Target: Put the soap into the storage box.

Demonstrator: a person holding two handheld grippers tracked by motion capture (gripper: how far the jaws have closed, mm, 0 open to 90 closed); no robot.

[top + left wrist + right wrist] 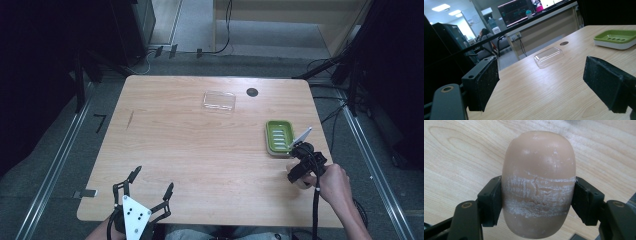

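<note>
The soap (538, 182) is a rounded, tan bar with a whitish scuffed band across its middle; it sits clamped between the right gripper's (537, 200) jaws, above the table (200, 150), just beside the dish (279, 137); the dish is green on a white base, upright; the clear lid (219, 100) lies well apart from the dish.

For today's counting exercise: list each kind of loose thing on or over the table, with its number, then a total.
Soap bar, held in the right gripper: 1
Green soap dish: 1
Clear plastic lid: 1
Total: 3
</note>
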